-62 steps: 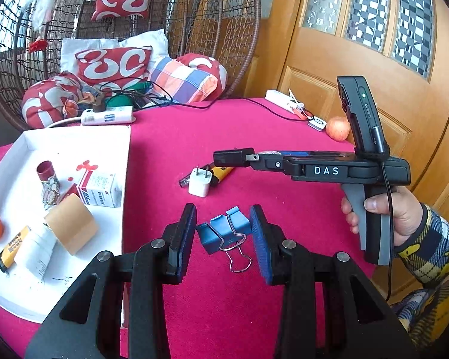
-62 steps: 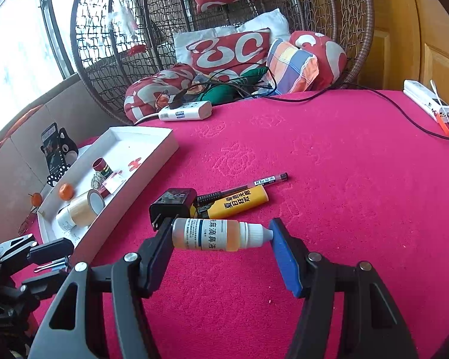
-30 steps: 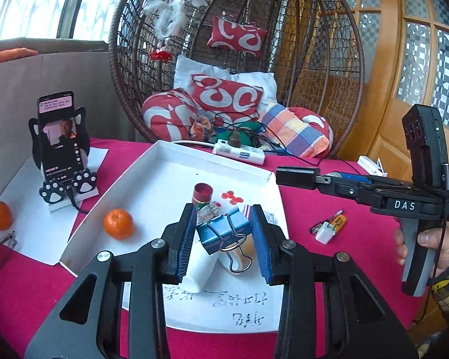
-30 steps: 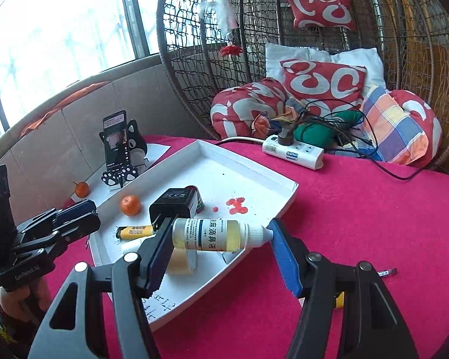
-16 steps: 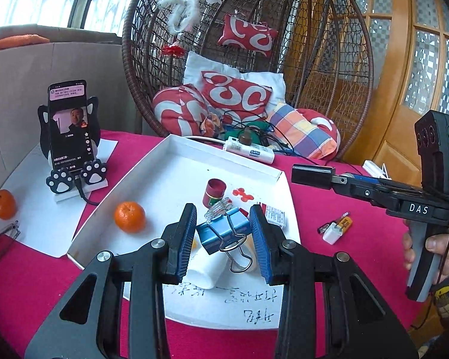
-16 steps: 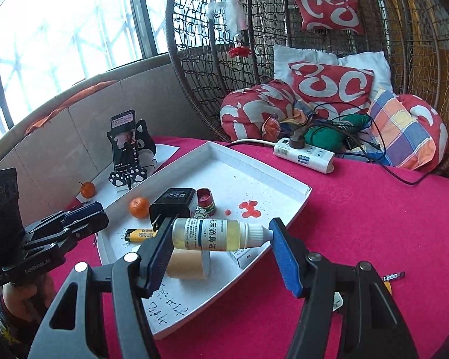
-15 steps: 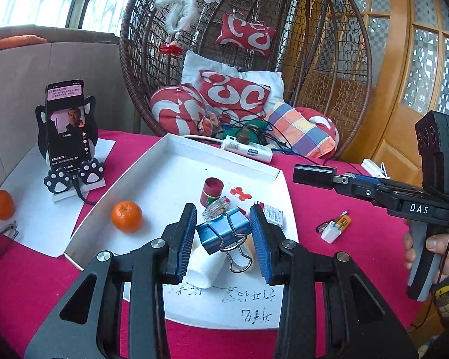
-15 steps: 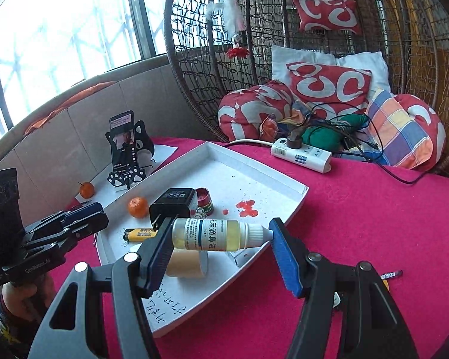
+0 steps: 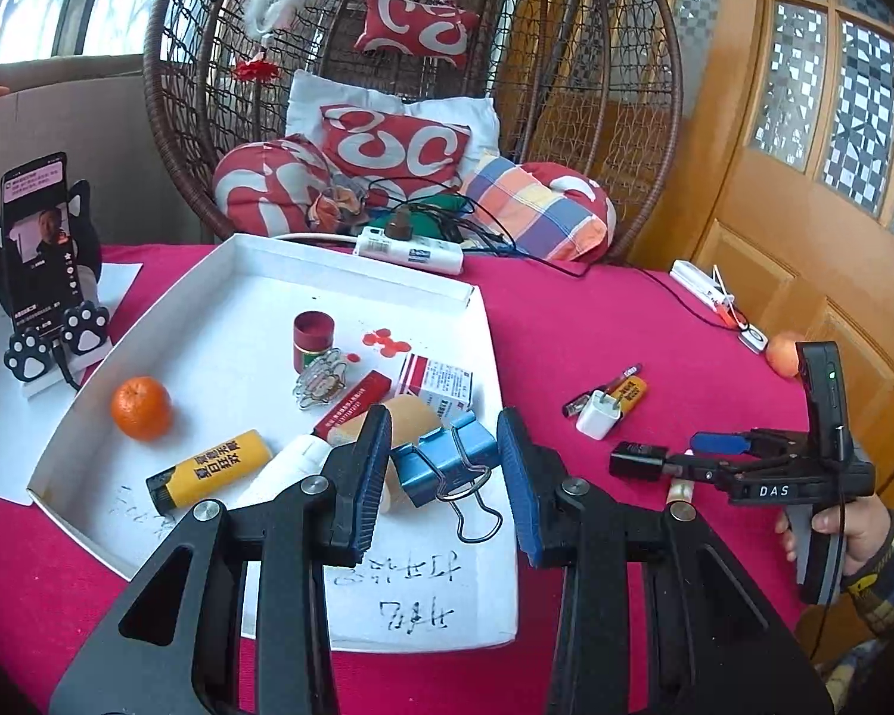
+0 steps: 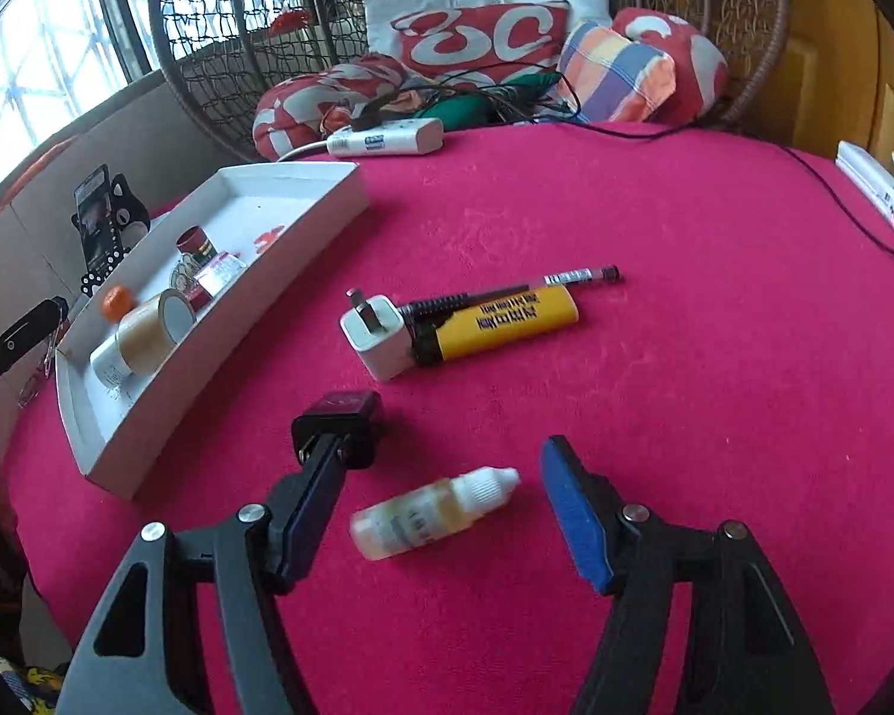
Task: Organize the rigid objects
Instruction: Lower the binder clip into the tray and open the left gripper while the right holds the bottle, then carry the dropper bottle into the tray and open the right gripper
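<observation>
My left gripper (image 9: pixel 444 476) hangs over the near part of the white tray (image 9: pixel 256 274), its jaws spread a little wider than the blue binder clip (image 9: pixel 447 462) between them. My right gripper (image 10: pixel 441 506) is open above the red tablecloth. A small dropper bottle (image 10: pixel 432 512) of yellow liquid lies on the cloth between its fingers, untouched. The right gripper also shows in the left wrist view (image 9: pixel 685 459), to the right of the tray.
The tray holds an orange (image 9: pixel 140 408), a yellow lighter (image 9: pixel 208 468), a red jar (image 9: pixel 313 339), a tape roll (image 9: pixel 411 417) and a small box (image 9: pixel 441 384). On the cloth lie a white charger (image 10: pixel 381 342), another yellow lighter (image 10: pixel 500 322) and a pen (image 10: pixel 566 280). A power strip (image 10: pixel 387 140) lies at the back.
My right gripper swung away from the tray down to the cloth and opened, letting the dropper bottle go. My left gripper's jaws widened around the binder clip over the tray.
</observation>
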Demonstrator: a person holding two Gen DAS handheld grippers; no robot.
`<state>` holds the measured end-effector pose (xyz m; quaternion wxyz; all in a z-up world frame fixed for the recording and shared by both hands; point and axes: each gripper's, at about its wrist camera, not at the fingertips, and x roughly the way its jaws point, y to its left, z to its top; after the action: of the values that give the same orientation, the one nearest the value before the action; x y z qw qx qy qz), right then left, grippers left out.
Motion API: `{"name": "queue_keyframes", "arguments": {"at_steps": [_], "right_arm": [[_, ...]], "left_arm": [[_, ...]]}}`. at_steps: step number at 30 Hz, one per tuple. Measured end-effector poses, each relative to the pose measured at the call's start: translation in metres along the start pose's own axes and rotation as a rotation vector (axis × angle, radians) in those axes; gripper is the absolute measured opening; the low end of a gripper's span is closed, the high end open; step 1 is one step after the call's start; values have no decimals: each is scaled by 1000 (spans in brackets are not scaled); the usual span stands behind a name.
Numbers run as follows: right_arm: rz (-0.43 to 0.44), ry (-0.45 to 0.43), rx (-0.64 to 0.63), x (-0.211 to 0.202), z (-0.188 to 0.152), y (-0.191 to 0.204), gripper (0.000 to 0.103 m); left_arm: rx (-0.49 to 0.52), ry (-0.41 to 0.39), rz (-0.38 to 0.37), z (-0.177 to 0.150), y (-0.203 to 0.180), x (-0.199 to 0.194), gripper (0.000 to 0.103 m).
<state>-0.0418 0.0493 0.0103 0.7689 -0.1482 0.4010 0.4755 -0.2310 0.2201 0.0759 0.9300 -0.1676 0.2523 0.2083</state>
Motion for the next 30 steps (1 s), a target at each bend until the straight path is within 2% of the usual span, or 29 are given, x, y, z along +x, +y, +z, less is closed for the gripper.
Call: {"name": "queue_keyframes", "arguments": {"at_steps": [1, 2, 9, 17, 18, 19, 25, 30], "right_arm": [[-6, 10, -6, 0, -4, -1, 84], [-2, 13, -12, -1, -8, -1, 86], [13, 10, -157, -7, -34, 16, 86], [13, 19, -315, 4, -34, 29, 85], [9, 18, -321, 3, -35, 28, 77], [-3, 11, -334, 1, -36, 29, 61], [-18, -3, -299, -14, -42, 20, 60], [-28, -73, -188, -39, -32, 0, 60]], "left_arm": [[3, 3, -3, 0, -2, 1, 36], [6, 5, -4, 0, -3, 1, 36], [2, 14, 2, 0, -2, 2, 36], [3, 29, -5, -3, -5, 4, 36], [4, 27, -4, -4, -6, 3, 36], [4, 27, -3, -4, -6, 3, 36], [-9, 27, -7, -5, -3, 4, 36], [-12, 19, -8, -5, -3, 3, 36]]}}
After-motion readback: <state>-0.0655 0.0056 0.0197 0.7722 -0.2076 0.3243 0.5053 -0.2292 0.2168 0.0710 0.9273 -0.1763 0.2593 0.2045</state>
